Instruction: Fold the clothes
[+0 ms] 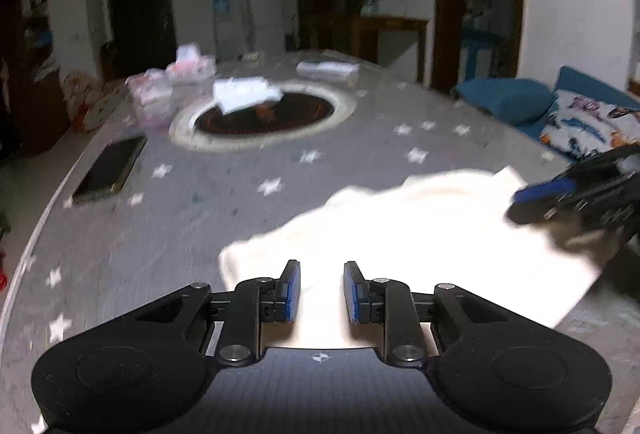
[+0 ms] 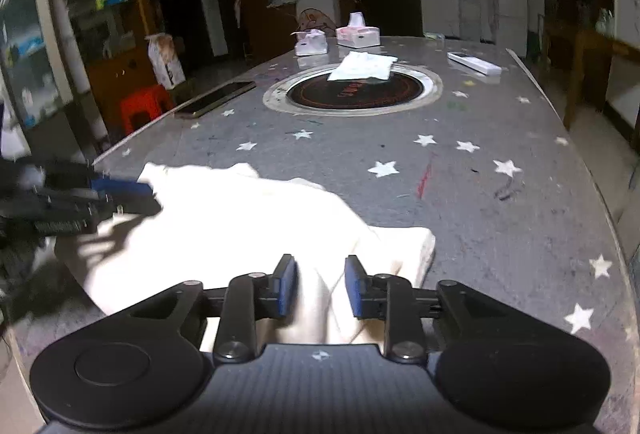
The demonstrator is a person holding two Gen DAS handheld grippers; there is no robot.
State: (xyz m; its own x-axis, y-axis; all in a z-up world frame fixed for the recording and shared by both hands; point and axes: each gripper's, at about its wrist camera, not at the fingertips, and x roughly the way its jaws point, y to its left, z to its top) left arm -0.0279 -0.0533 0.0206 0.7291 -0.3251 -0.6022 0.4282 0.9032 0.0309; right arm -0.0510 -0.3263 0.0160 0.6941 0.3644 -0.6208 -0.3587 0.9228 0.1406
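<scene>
A: Garment, cream-white, one item. Lies in a rumpled heap on the near part of the grey star-printed table. Overexposed in both views; seams, sleeves and collar cannot be made out, so its type is not recorded.

B: Tongs?

A: Left gripper, blue pads parted, cloth showing in the gap. The pads do not press on it; entered as released. Right gripper, the same: pads apart over a ridge of the cloth near its right-hand corner, nothing pinched.

B: Do the two see each other?

A: Partly. From the left wrist, the right gripper enters at the right edge, cut off by the frame, its tip over the garment's far side. From the right wrist, the left gripper enters at the left edge, likewise cut off and blurred.

B: Other entries?

A: Round dark inset in the table's middle, with a folded white item lying half across its rim. Dark phone near the left edge. Two tissue boxes at the far end. White flat object at far right, too small to name for certain. Left wrist view smeared throughout; room beyond is dim.
</scene>
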